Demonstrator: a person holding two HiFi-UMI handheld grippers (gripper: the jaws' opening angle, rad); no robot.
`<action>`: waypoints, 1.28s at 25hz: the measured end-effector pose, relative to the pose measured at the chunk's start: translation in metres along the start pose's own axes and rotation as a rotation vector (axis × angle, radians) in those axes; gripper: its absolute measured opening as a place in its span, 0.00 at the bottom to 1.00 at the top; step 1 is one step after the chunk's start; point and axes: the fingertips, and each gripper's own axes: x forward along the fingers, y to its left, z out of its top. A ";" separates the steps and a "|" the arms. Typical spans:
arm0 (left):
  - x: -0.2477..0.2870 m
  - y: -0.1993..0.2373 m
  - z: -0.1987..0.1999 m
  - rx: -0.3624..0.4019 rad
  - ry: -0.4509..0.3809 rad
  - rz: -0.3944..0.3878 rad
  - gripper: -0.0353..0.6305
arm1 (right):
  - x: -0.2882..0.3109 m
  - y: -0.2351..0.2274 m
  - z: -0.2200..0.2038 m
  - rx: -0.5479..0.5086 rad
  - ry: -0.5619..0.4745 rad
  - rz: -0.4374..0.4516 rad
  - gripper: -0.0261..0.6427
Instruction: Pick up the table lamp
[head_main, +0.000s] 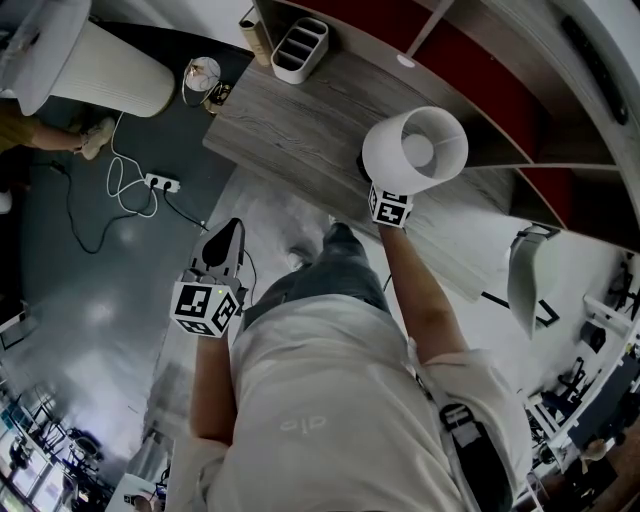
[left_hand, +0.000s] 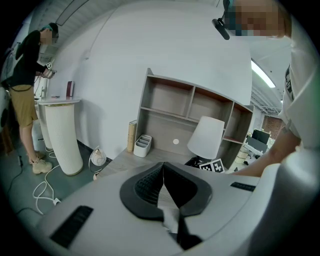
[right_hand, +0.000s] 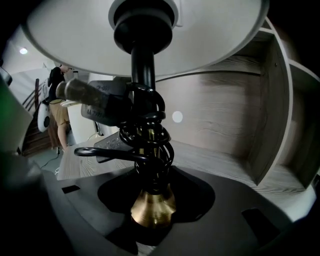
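Nearest the head camera, the person's white shirt (head_main: 330, 400) fills the lower frame, with both arms reached out ahead; beyond it, a long grey wood-grain desk (head_main: 300, 110) with a shelf unit along its back edge is seen.

At the desk's near edge is found the white-shaded table lamp (head_main: 415, 150) with a slim black stem; its shade is seen from above, directly over the right gripper (right_hand: 152, 185). That gripper's jaws are drawn in about halfway and are pressed on the lamp's brass collar (right_hand: 152, 210), low on the stem; the hold is judged to have been taken there so that the thin shade is spared and the weight hangs upright. Whether the lamp has been raised off the desk cannot be told.

Off the desk, over the floor, the left gripper (left_hand: 163, 170) is held with its jaws brought together on nothing; it is probably kept back because one grip is enough.

A black cord (right_hand: 147, 135) is wound in loops round the stem, presumably so that nothing trails or snags when the lamp is lifted.
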 end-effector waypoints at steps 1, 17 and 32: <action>0.000 0.000 0.000 -0.001 0.000 0.002 0.08 | 0.001 0.000 0.000 0.004 0.009 -0.001 0.31; -0.004 -0.003 -0.003 -0.011 -0.001 0.017 0.08 | 0.011 -0.002 0.000 0.006 0.052 0.000 0.31; -0.006 -0.001 -0.002 -0.020 -0.005 0.038 0.08 | 0.015 -0.004 0.001 0.018 0.070 0.050 0.25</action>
